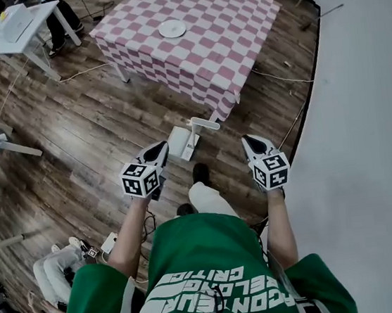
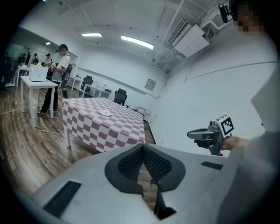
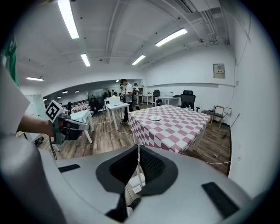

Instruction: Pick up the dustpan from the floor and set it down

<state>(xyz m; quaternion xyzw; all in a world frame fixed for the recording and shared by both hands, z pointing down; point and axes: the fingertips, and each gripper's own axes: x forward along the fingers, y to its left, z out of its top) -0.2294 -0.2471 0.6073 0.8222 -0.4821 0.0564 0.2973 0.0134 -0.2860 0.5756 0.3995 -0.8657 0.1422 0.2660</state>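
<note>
Plainly, the dustpan (image 1: 182,144) sits just ahead of the left gripper (image 1: 160,149) — farther from the right gripper (image 1: 249,141); both are closed and empty.

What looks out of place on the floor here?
Only the white dustpan, left on the wood floor at the corner of the checked table, and a loose cable lying beside that table. No spill or damage visible.

Wood floor (image 1: 93,129), white wall (image 1: 377,130) at right, checkered-cloth table (image 1: 225,49) w/ plate (image 1: 172,28), ceiling strip lights (image 3: 170,37).
</note>
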